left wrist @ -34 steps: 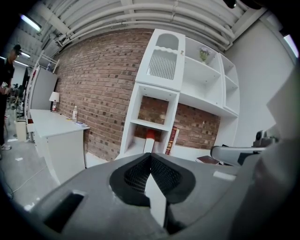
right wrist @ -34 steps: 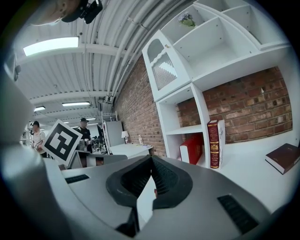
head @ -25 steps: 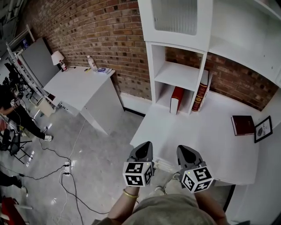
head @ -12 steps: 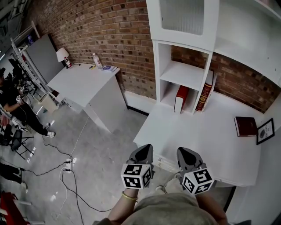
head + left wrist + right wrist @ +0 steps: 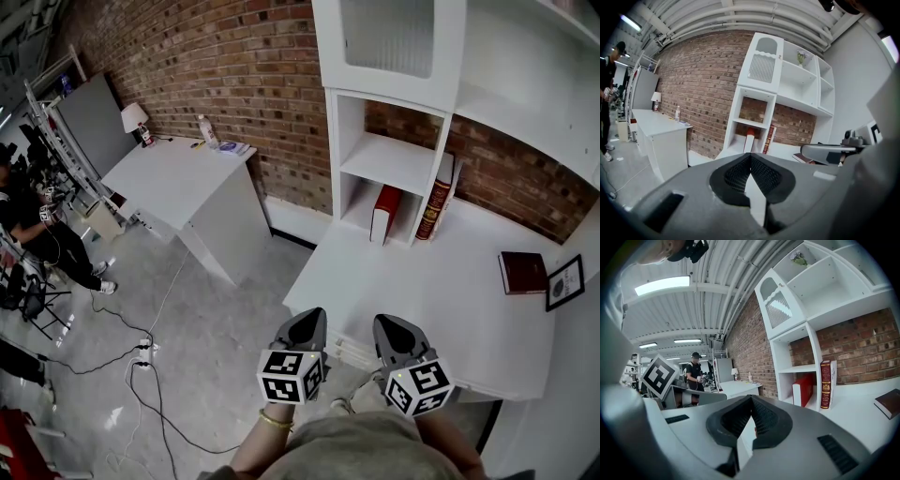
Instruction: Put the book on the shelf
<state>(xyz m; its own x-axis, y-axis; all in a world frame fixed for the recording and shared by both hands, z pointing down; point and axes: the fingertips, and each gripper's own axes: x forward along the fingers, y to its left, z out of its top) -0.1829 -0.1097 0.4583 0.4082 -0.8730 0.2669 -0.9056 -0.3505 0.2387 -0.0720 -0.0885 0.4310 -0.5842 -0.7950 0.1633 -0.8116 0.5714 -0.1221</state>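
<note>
Your left gripper [image 5: 307, 317] and right gripper [image 5: 392, 323] both have their jaws pressed together on nothing, side by side at the near edge of the white tabletop [image 5: 412, 281]. Bare surface lies open between them and the shelf [image 5: 389, 155]. You'll find the book [image 5: 521, 271], dark maroon and lying flat, far right on the tabletop, just beside a black picture frame [image 5: 562, 279], well apart from both grippers
</note>
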